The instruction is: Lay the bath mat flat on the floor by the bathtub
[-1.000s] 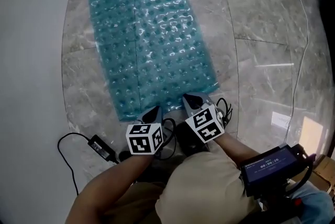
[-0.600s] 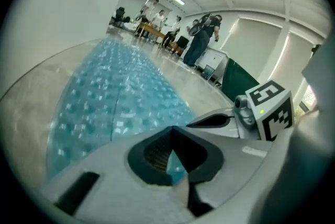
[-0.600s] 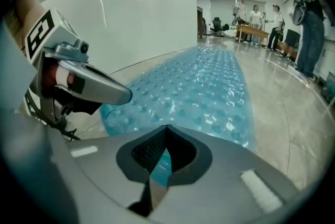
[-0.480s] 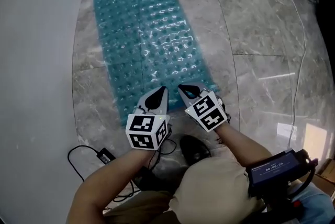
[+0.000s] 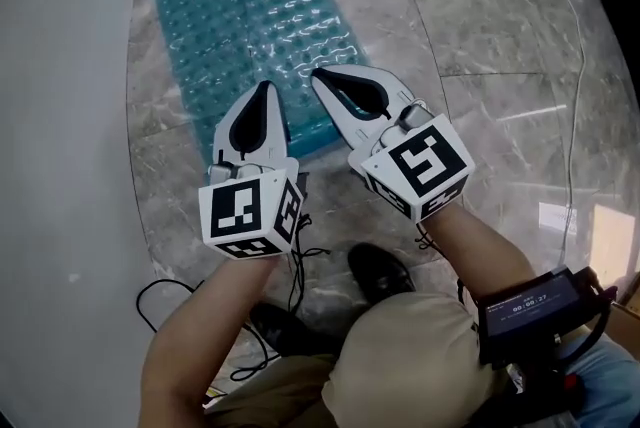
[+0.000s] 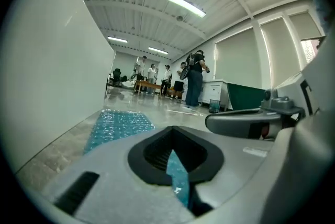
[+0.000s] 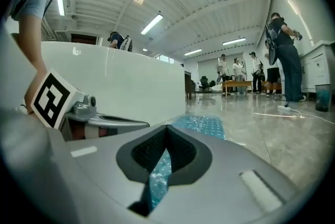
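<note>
The teal bubbled bath mat (image 5: 250, 6) lies flat on the marble floor along the white bathtub (image 5: 60, 116). Both grippers hang in the air side by side over the mat's near edge. My left gripper (image 5: 263, 88) is shut with nothing in it, and so is my right gripper (image 5: 322, 76). In the left gripper view the mat (image 6: 118, 123) stretches ahead on the floor beside the tub wall, and a strip of teal shows through the slit between the shut jaws. The right gripper view shows the mat (image 7: 201, 124) next to the tub (image 7: 125, 87).
A black cable (image 5: 170, 291) lies on the floor near my feet, beside a dark shoe (image 5: 380, 271). A thin white cord (image 5: 575, 116) runs across the tiles at the right. Several people (image 6: 193, 76) stand far off by tables and a white cabinet.
Both grippers have come up off the mat's near edge toward the camera, still shut. The mat has stayed flat on the floor.
</note>
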### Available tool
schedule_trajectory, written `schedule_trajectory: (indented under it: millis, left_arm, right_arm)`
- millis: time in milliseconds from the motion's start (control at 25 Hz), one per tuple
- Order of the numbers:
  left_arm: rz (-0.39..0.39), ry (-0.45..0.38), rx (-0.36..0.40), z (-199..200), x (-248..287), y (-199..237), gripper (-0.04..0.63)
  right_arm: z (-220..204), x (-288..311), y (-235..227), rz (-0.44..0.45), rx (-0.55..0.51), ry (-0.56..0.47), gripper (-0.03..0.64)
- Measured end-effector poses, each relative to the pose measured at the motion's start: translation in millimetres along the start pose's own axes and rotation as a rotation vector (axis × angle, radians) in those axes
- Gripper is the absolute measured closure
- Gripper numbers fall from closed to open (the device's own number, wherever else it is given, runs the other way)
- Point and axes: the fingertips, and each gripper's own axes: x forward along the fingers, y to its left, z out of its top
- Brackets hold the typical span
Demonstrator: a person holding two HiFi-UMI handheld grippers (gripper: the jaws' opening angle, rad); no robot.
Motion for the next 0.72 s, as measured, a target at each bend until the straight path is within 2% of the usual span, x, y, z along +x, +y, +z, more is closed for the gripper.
schedule_trajectory:
  millis: [200, 360, 520, 720]
  left_arm:
    - [0.052, -0.053, 0.115, 25, -3, 3, 0.588]
    - [0.047, -0.085, 0.188, 37, -6, -3, 0.589]
    - [0.028, -0.096, 0.22, 40, -8, -6, 0.589]
    - [0.032, -0.103, 0.212, 42, -8, -9, 0.589]
  right_arm:
    - [20, -3, 3, -0.004, -0.002, -0.048, 0.609]
    - [28, -5, 3, -0.013, -0.008, -0.072, 0.609]
    - [32, -4, 3, -0.017, -0.015, -0.08, 0.609]
    - [36, -5, 3, -0.021, -0.028, -0.087, 0.609]
